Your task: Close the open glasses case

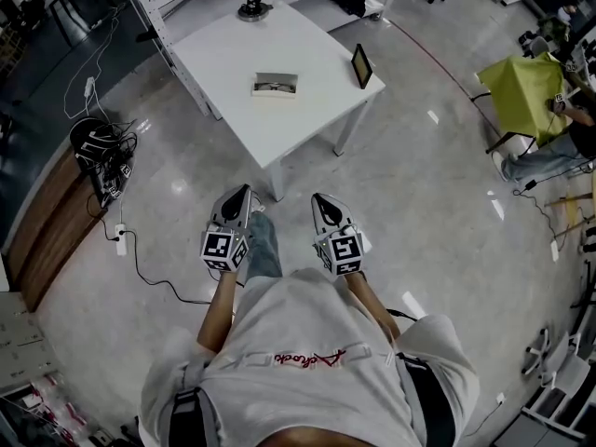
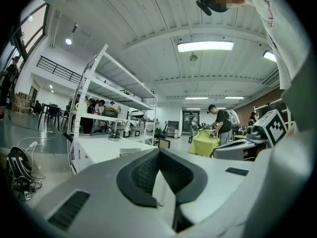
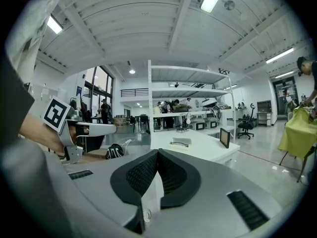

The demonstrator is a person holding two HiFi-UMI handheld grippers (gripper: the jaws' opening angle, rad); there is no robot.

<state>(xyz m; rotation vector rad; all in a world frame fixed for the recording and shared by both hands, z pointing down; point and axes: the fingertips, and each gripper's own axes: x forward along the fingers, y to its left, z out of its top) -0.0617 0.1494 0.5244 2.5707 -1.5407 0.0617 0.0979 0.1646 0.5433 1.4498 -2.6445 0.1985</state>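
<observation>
Head view: the glasses case (image 1: 275,84) lies open near the middle of the white table (image 1: 307,119), well apart from both grippers. A small dark screen (image 1: 361,65) stands by the table's right edge. The left gripper (image 1: 244,192) and the right gripper (image 1: 318,198) are held side by side over the floor, short of the table's near corner. Each carries a marker cube (image 1: 223,248) with black-and-white squares. Red script runs across the shirt (image 1: 307,357), upside down and too small to read. What lies inside the case cannot be made out.

Left gripper view: the jaws meet at their tips with nothing between them. The glasses case (image 2: 130,151) is only a pale sliver on the table, its lower part cut off by the jaws.

Right gripper view: the jaws are closed tip to tip and empty. Beyond them the glasses case (image 3: 181,144) sits on the table, with the screen (image 3: 224,137) by the right edge.
</observation>
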